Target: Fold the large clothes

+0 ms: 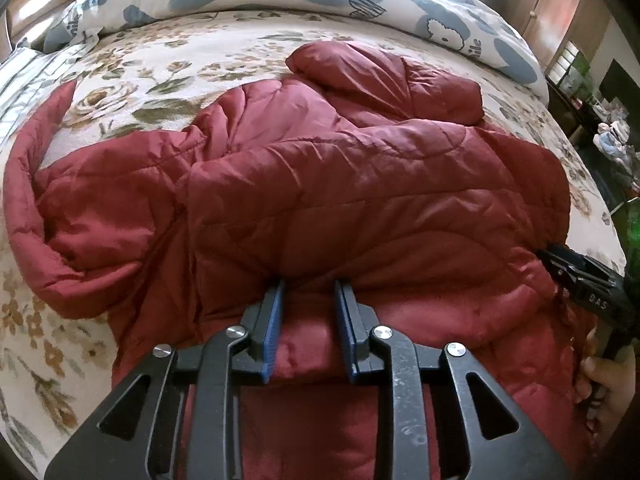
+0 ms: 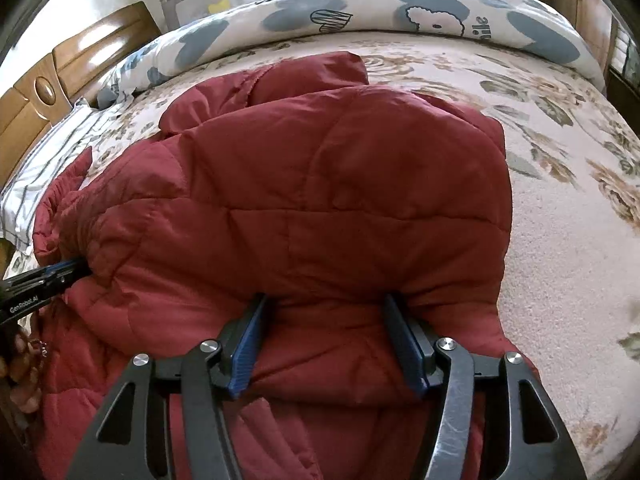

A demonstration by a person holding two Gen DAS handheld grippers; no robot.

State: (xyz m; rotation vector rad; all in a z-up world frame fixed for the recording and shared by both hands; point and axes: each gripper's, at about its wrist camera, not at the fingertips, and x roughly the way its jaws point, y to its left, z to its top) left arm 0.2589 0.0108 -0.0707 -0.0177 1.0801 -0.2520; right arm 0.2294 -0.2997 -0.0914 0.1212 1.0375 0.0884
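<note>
A dark red quilted jacket (image 1: 320,184) lies spread on the bed, its near part folded over itself. In the left wrist view my left gripper (image 1: 310,282) has its tips tucked under the folded edge, with puckered fabric pinched between the narrowly spaced blue pads. My right gripper (image 1: 560,264) bites the same fold at the right edge. In the right wrist view the jacket (image 2: 320,184) fills the middle. There my right gripper (image 2: 325,296) stands wider, a thick bunch of the fold gathered between its pads. My left gripper (image 2: 72,268) grips the fold at the far left.
A floral bedspread (image 2: 560,240) lies under the jacket. A rolled blue-and-white duvet (image 2: 400,8) runs along the far side. A wooden headboard (image 2: 60,80) stands at the left and a wooden wardrobe (image 1: 560,8) at the far right. A person's hand (image 1: 604,384) holds the right gripper.
</note>
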